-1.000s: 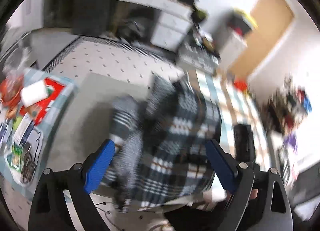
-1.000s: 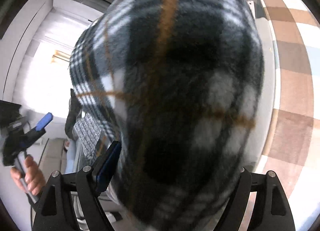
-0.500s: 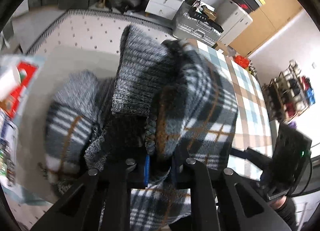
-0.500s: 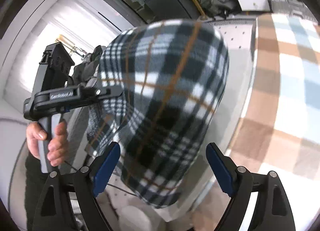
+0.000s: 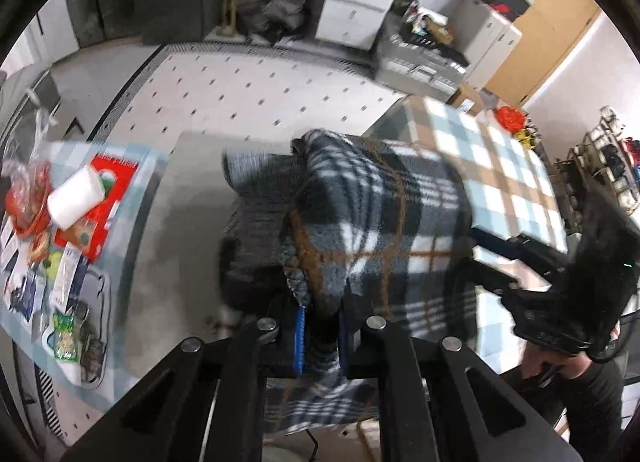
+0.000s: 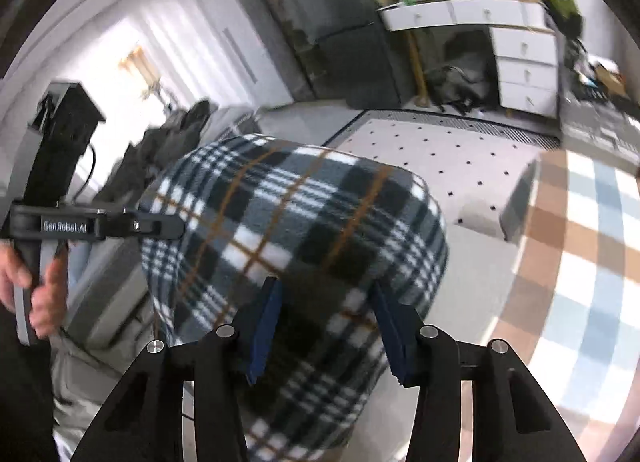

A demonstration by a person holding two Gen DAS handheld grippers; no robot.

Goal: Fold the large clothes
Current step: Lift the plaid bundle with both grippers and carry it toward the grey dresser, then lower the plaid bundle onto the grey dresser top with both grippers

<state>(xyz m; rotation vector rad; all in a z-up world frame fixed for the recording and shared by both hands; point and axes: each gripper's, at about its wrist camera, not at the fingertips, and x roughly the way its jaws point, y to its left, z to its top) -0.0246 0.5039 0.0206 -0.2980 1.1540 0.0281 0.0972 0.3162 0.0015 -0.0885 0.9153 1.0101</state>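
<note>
A dark plaid fleece garment (image 5: 380, 213) with orange lines and a grey knitted inside (image 5: 256, 181) hangs bunched above a grey surface (image 5: 180, 221). My left gripper (image 5: 322, 326) is shut on a fold of it, close to the knitted edge. In the right wrist view the same plaid garment (image 6: 296, 205) bulges up between the fingers of my right gripper (image 6: 326, 322). Its jaws are closing and the blue pads press into the fleece from both sides. The left gripper's body (image 6: 100, 225) shows at the left, held by a hand (image 6: 40, 294).
A table with a blue and brown checked cloth (image 5: 500, 149) lies to the right. Packets and a red box (image 5: 80, 197) clutter the left. A dotted rug (image 5: 260, 85) and white drawers (image 5: 352, 9) lie beyond.
My left gripper went from wide open to shut on the garment's fold and sank. My right gripper rose and rolled, and its jaws narrowed onto the fleece.
</note>
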